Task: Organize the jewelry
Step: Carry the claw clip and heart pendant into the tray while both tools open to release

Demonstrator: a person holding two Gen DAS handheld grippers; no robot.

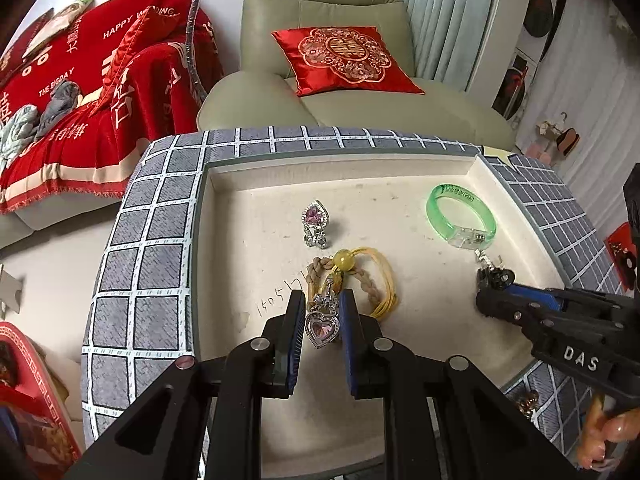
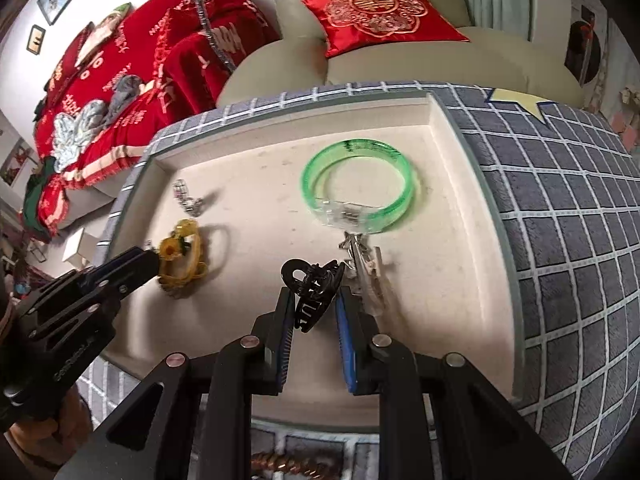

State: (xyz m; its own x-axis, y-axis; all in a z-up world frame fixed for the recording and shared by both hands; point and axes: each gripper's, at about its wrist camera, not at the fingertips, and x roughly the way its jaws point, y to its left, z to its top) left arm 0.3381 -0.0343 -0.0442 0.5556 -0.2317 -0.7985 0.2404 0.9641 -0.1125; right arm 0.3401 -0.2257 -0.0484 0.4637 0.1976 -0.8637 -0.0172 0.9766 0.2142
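Note:
A cream-lined tray [image 1: 416, 312] sits on a grey checked cover. My left gripper [image 1: 322, 296] is shut on a pink heart crystal earring [image 1: 320, 328], held just above a yellow bead bracelet with braided cord [image 1: 360, 276]. A matching heart earring [image 1: 316, 220] lies farther back in the tray. My right gripper [image 2: 314, 292] is shut on a black claw hair clip [image 2: 310, 286], low over the tray near a silver star clip [image 2: 360, 260]. A green bangle [image 2: 356, 184] lies behind it. The right gripper [image 1: 494, 280] shows at the right of the left wrist view, and the left gripper [image 2: 154, 258] at the left of the right wrist view.
The grey checked cover [image 1: 152, 240] rings the tray on all sides. Behind stands a pale green armchair [image 1: 320, 0] with a red cushion [image 1: 344, 60], and a sofa under a red throw [image 1: 100, 80] at the left. A person's fingers [image 1: 608, 436] hold the right gripper's handle.

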